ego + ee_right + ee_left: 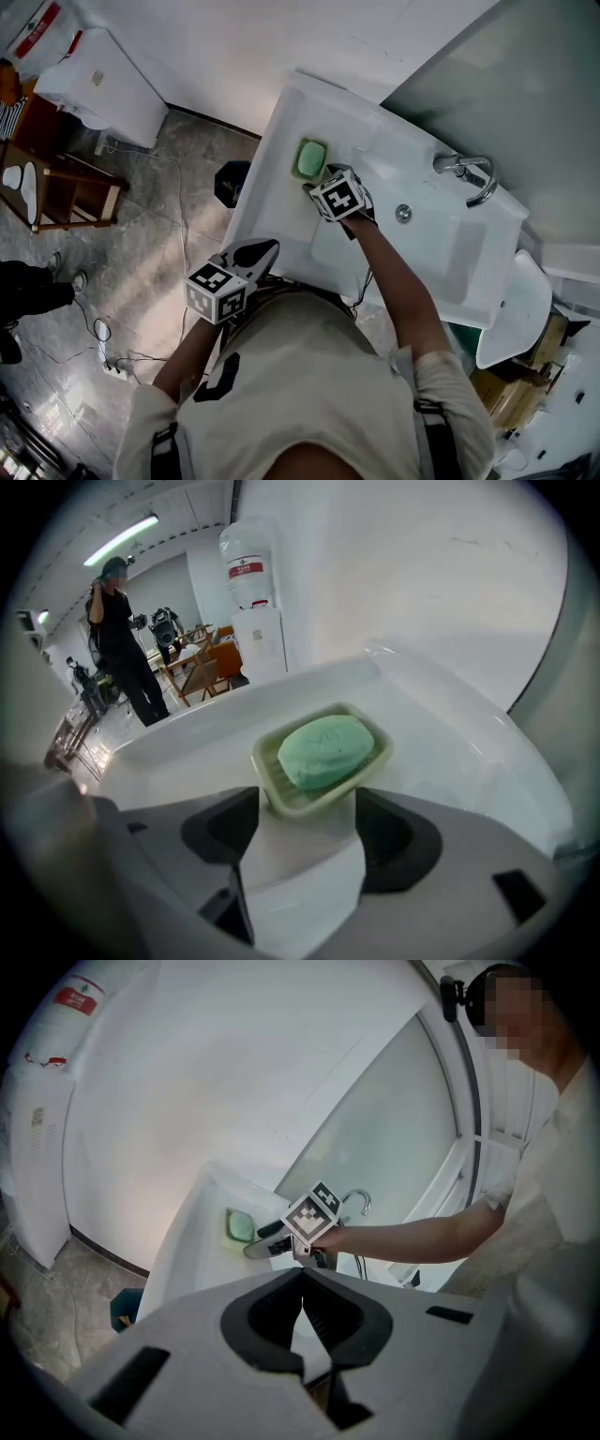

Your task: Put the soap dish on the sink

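SOAP DISH ON THE SINK: A green bar of soap (325, 750) lies in a pale soap dish (382, 745). The dish sits flat on the broad ledge of the white sink (281, 112), at about ten o'clock from the drain (403, 213) as seen from above the person's head. The right gripper (307, 803), at the end of an outstretched arm and tipped steeply downward, has its jaws standing wide apart, one at either side of the dish's near end. The dish rests on the ledge under its own weight, and whether the jaw tips brush its rim cannot be told. The chrome tap (466, 173) curves over the basin at about two o'clock from the drain, well apart from the dish. The left gripper (302, 1277) hangs at the sink's front edge, at about seven o'clock from the dish. Its jaws are closed tip to tip with nothing between them, and it points toward the basin. Off to the side, at about ten o'clock from the dish, a white water dispenser (103, 80) stands against the wall near some wooden furniture (70, 192). A power strip (114, 367) lies on the grey stone floor (159, 272). A person in dark clothes (122, 653) stands in the background of the right gripper view.
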Action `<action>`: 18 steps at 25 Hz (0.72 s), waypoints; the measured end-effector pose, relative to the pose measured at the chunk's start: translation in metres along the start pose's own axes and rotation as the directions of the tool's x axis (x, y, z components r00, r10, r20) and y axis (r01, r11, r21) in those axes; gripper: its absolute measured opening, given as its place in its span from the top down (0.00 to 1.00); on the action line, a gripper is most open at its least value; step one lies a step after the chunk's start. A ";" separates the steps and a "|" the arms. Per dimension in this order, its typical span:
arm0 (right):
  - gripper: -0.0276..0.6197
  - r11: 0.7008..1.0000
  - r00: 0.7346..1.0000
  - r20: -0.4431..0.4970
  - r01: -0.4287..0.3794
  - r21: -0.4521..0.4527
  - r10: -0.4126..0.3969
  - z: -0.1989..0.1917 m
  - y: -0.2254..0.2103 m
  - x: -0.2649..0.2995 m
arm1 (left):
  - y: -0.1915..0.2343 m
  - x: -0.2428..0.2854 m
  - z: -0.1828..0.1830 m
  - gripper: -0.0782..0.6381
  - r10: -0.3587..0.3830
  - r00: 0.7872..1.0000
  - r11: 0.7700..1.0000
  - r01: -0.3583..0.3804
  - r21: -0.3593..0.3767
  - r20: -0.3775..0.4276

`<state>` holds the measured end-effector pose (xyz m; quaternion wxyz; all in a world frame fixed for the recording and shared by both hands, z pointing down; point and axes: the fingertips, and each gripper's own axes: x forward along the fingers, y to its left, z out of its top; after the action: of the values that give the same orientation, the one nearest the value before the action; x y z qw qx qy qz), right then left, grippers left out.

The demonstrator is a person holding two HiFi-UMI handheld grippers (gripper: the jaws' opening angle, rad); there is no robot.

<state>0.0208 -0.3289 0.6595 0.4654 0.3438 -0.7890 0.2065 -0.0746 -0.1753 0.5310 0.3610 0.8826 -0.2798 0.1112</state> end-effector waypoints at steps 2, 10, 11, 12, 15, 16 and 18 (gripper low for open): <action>0.45 1.000 1.000 0.002 0.000 0.004 0.000 -0.001 -0.001 0.002 | 0.001 0.000 0.001 0.86 0.002 1.000 1.000 -0.002 -0.002 0.000; 0.46 1.000 1.000 0.017 0.005 0.026 -0.005 0.003 -0.004 0.004 | 0.002 0.000 0.002 0.86 0.002 1.000 1.000 -0.002 -0.012 0.003; 0.46 1.000 1.000 0.019 0.004 0.026 -0.004 0.003 -0.004 0.004 | 0.001 -0.001 0.002 0.86 0.000 1.000 1.000 0.000 -0.012 0.005; 0.46 1.000 1.000 0.023 0.002 0.026 -0.003 0.003 -0.004 0.004 | 0.001 -0.001 0.003 0.86 0.000 1.000 1.000 0.000 -0.012 0.008; 0.47 0.999 0.999 0.035 -0.007 0.041 0.005 0.002 -0.004 0.000 | 0.004 -0.005 0.009 0.86 0.008 1.000 1.000 -0.008 -0.009 0.021; 0.48 0.999 0.999 0.041 -0.010 0.050 0.008 0.002 -0.003 -0.002 | 0.005 -0.007 0.012 0.86 0.013 0.999 1.000 -0.012 -0.007 0.030; 0.49 0.997 0.998 0.060 -0.021 0.075 0.016 0.003 -0.002 -0.009 | 0.009 -0.011 0.021 0.86 0.021 0.998 1.000 -0.020 -0.004 0.055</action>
<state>0.0234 -0.3288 0.6503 0.4266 0.3598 -0.7973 0.2300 -0.0895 -0.1906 0.5170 0.3535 0.8818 -0.2989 0.0900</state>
